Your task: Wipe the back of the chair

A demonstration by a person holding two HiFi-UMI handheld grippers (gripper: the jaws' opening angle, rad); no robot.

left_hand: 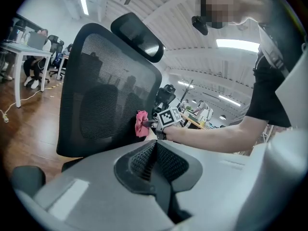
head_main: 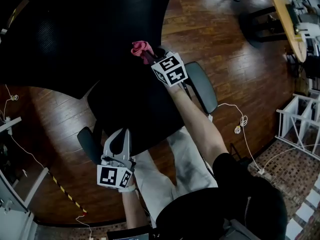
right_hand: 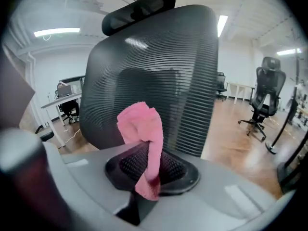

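Left gripper (head_main: 119,135) is low at the left of the head view, over the seat's front edge next to the left armrest (head_main: 89,144). Jaws are closed flat on each other with nothing between them, and it's well apart from the cloth. In its own view it points at the chair back (left_hand: 103,100) from the side, with the headrest (left_hand: 139,35) on top. The chair back (head_main: 75,29) is black mesh and fills the upper left of the head view; the seat (head_main: 135,109) sits below it. The pink cloth (head_main: 141,47) is at the lower part of the mesh, and in the left gripper view the cloth (left_hand: 141,123) looks pressed against the back's near edge. Right gripper (head_main: 148,57) is clamped on the cloth, arm stretched out over the seat. Its own view shows the cloth (right_hand: 142,126) pinched between the pads, bunched above them with a tail hanging below, and mesh (right_hand: 159,71) right behind it. Right armrest (head_main: 202,86) is just beside that arm. Further right there's dark wood floor (head_main: 240,59) and a white cable (head_main: 242,121) trailing across it.
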